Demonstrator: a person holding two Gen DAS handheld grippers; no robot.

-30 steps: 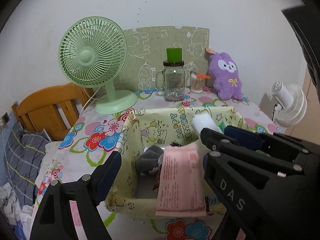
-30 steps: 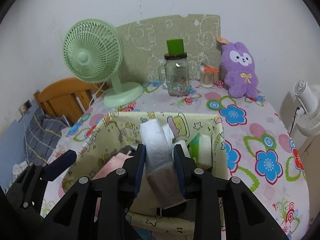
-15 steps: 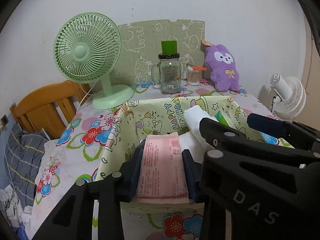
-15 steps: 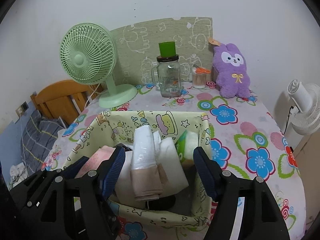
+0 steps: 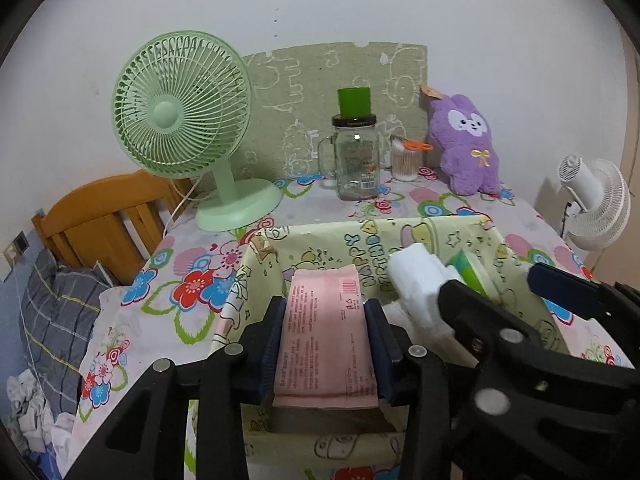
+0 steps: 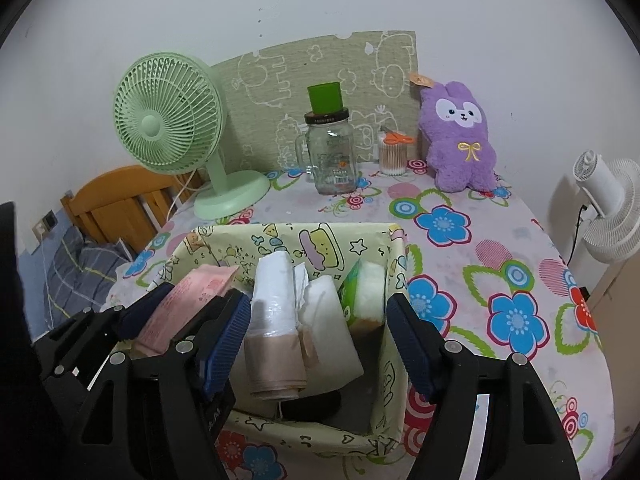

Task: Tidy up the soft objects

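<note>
Left hand-held gripper (image 5: 325, 330) | angled down, pinching pink pack (image 5: 326, 334) | right hand-held gripper (image 6: 318, 338) spread (over basket (image 6: 394, 248))

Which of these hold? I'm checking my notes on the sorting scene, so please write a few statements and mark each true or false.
1. The left tool grips the flat pink packet. True.
2. The right tool pinches the white plastic-wrapped roll. False: its jaws stand open, clear of it.
3. The purple plush rabbit lies inside the yellow-green patterned fabric bin. False: it sits against the wall.
4. The pale green desk fan stands left of the glass handled jar. True.
</note>
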